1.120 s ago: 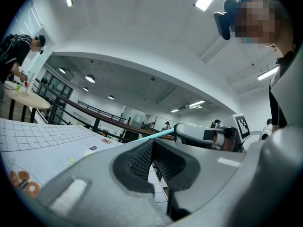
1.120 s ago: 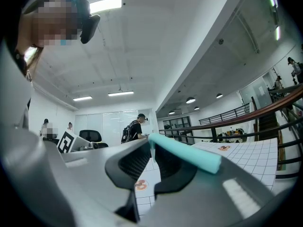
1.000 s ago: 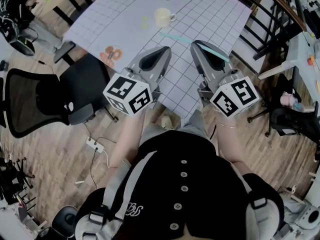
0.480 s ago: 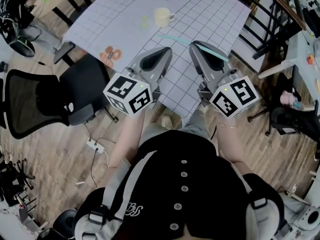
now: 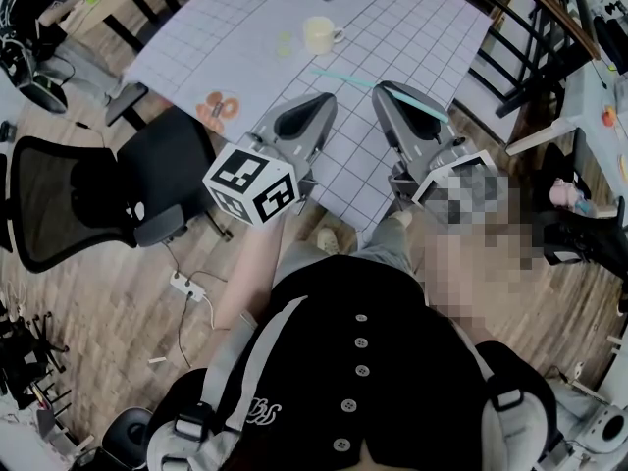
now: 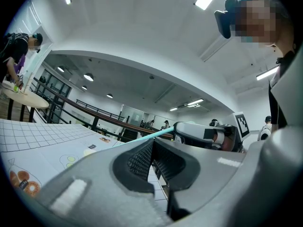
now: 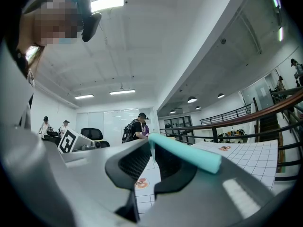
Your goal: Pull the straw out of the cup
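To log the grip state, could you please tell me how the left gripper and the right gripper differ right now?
The right gripper's jaws are shut on the teal straw; the left gripper's jaws are shut on nothing. The straw sticks out on both sides of the right gripper but lies clear of the left gripper. Both sit side by side over the table, pointing toward the cup.

Open office-lab hall: swivel chair (image 5: 59,204), ceiling strip lights (image 7: 108,3), gridded test table (image 5: 412,27).
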The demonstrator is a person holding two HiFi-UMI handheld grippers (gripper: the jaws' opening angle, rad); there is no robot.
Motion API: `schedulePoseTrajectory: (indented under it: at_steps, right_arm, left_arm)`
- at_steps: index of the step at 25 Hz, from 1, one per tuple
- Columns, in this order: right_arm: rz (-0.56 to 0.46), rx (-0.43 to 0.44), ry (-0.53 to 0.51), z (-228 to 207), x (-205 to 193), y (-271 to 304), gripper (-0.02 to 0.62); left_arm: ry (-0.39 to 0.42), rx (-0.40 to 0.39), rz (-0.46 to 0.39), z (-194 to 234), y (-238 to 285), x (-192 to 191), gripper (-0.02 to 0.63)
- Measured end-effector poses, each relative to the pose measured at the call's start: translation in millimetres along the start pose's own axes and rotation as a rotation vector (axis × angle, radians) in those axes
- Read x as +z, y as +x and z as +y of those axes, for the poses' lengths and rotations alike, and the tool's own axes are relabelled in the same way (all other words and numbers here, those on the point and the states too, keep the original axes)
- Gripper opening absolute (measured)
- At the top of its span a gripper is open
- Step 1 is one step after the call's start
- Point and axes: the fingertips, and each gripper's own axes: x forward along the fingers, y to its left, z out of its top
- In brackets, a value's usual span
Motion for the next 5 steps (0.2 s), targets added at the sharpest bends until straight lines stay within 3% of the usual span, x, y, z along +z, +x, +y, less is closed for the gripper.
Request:
schedulePoseTrajectory:
  at_steps: [5]
  right_arm:
    - [-0.001,-0.004,-0.001,0.5,0.7,-2.2,0.028]
  left_arm:
    - [0.001,-0.001,0.0,-2.2,-0.6,-0.3,-0.003]
